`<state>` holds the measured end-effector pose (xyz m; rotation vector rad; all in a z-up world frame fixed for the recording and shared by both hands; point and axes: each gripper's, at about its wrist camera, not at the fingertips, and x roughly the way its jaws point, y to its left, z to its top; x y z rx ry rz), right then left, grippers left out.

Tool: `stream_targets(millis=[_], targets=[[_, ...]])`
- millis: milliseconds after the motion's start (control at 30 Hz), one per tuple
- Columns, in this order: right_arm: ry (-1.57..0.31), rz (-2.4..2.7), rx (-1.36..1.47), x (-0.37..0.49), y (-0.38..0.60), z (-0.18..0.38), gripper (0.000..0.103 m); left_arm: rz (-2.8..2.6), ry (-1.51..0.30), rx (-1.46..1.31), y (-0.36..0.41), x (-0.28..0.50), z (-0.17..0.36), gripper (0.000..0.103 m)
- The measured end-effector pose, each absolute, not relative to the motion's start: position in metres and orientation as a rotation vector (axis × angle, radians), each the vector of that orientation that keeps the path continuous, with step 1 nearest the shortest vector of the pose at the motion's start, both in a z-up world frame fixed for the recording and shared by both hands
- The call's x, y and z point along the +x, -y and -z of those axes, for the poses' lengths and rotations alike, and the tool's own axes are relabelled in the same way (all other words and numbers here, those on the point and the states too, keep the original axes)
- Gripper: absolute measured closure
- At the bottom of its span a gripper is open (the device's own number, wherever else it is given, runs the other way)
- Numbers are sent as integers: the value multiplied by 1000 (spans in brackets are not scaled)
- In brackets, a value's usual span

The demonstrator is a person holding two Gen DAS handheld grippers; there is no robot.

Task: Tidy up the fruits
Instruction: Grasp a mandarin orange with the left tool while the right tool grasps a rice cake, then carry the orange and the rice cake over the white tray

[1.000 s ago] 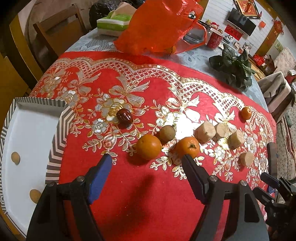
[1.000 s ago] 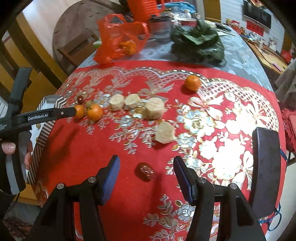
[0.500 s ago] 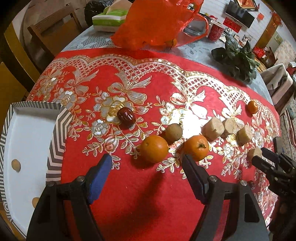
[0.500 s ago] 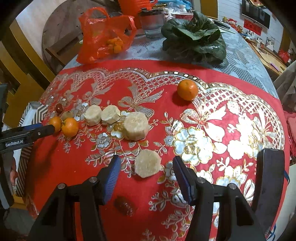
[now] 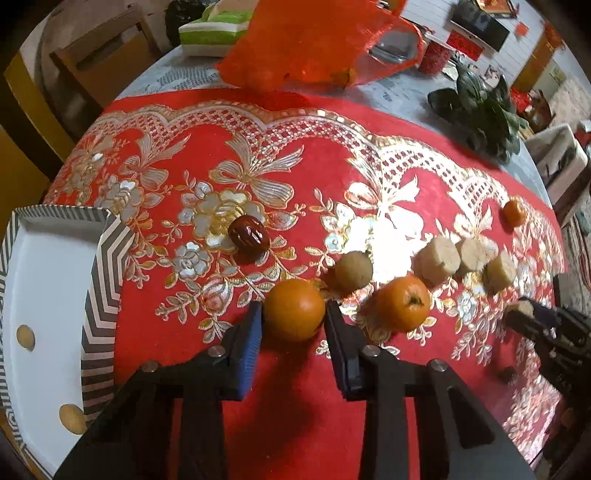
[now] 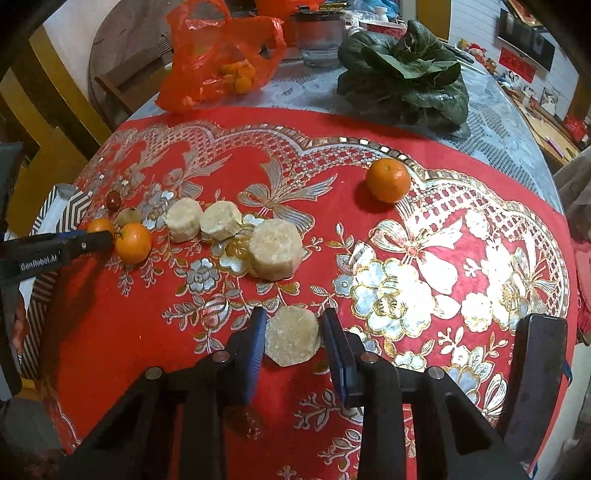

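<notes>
My left gripper (image 5: 293, 314) has closed on an orange (image 5: 294, 309) resting on the red cloth; both pads touch it. Beside it lie a second orange (image 5: 403, 303), a small brown fruit (image 5: 353, 270) and a dark red date (image 5: 248, 234). My right gripper (image 6: 293, 332) has closed on a pale peeled chunk (image 6: 292, 336) on the cloth. Three more pale chunks (image 6: 274, 248) lie in a row behind it. A lone orange (image 6: 388, 180) sits far right. Another date (image 6: 245, 421) lies under the right gripper.
A striped paper tray (image 5: 44, 295) with gold dots sits at the left edge. An orange plastic bag (image 6: 221, 55) holding oranges, leafy greens (image 6: 406, 70), a glass jar (image 6: 317, 37) and a tissue pack (image 5: 214, 33) stand at the back. Wooden chairs (image 5: 103, 70) stand beyond the table.
Both grippers moved forward and closed: the left onto the near orange, the right onto the nearest pale chunk, passing over the date.
</notes>
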<state>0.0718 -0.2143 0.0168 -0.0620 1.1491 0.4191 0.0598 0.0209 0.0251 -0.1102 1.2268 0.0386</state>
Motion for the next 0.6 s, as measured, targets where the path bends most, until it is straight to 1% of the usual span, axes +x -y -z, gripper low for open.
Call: stream_targets(millis=[133,333,600], targets=[[-1140,-436,-50,65,212,-22,70,-28,-1223,-119,-23,52,-28,70],[-1111,-476,-22,56,206,-42,70,-27,-1190,-118,-25,40,-47,70],[-1064,-557,-62,39,164,-68,70,-43,-1132,-84,-33,21,-77,70]])
